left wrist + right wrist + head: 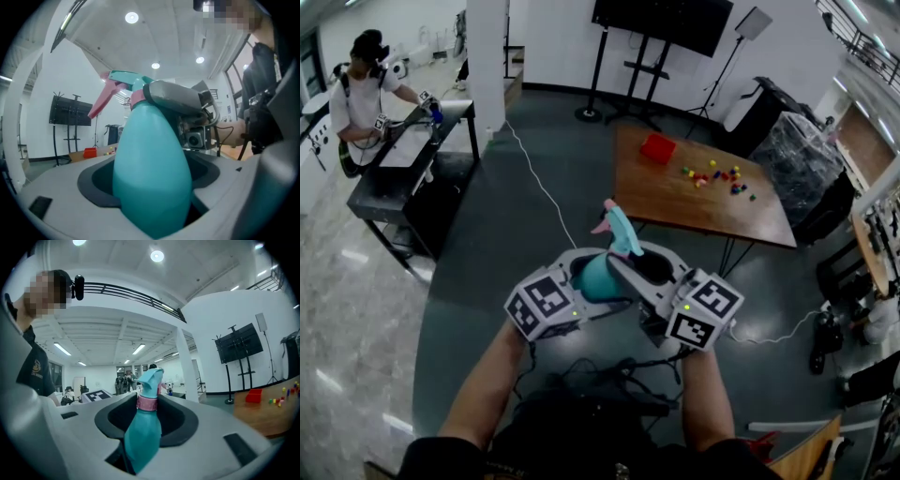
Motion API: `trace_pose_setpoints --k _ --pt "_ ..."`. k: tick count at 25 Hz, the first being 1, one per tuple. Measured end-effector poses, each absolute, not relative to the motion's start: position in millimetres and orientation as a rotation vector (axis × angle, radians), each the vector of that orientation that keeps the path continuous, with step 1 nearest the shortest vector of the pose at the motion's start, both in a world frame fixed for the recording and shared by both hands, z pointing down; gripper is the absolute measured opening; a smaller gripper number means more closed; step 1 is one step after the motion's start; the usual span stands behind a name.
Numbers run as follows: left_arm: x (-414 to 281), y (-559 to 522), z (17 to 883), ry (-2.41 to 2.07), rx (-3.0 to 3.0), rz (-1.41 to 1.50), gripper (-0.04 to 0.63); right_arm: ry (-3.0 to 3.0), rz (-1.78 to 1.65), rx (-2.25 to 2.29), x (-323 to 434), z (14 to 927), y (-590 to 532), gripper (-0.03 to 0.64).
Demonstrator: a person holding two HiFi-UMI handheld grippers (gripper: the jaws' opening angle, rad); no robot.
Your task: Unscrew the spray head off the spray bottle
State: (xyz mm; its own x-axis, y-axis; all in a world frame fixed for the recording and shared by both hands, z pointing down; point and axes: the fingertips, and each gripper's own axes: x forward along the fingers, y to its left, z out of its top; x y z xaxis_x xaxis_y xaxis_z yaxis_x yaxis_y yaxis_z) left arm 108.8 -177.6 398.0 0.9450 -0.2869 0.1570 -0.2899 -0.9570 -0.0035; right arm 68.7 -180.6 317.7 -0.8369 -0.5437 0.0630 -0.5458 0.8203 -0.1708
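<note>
Forearms (pixel 483 394) reach up from six o'clock of the head view, each bearing a gripper, and the two grippers meet at the middle with the bottle held in the air between them. From eight o'clock the left gripper (pixel 152 187) is clamped round the wide teal body of the spray bottle (pixel 598 277). From four o'clock the right gripper (pixel 147 411) stands higher on it, its jaws narrowed to the pink collar (pixel 146 403) under the spray head (pixel 622 234). The pads seem to rest against the collar on both sides, though the wide-angle view leaves that a little unsure. In both gripper views the bottle's long axis runs six to twelve, across the jaws. Any twist should therefore turn about that line, right hand at the collar, left bracing. Beyond, at one o'clock, stands a wooden table (pixel 703 202).
</note>
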Motion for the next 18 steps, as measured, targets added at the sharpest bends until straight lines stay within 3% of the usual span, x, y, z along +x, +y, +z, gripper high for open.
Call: trace_pose_setpoints --k 5,18 --pt "110 -165 392 -0.302 3.094 0.188 0.422 -3.044 0.281 0.797 68 313 -171 0.137" --pt "104 -175 406 -0.414 3.061 0.254 0.422 -3.112 0.246 0.878 74 295 -180 0.137"
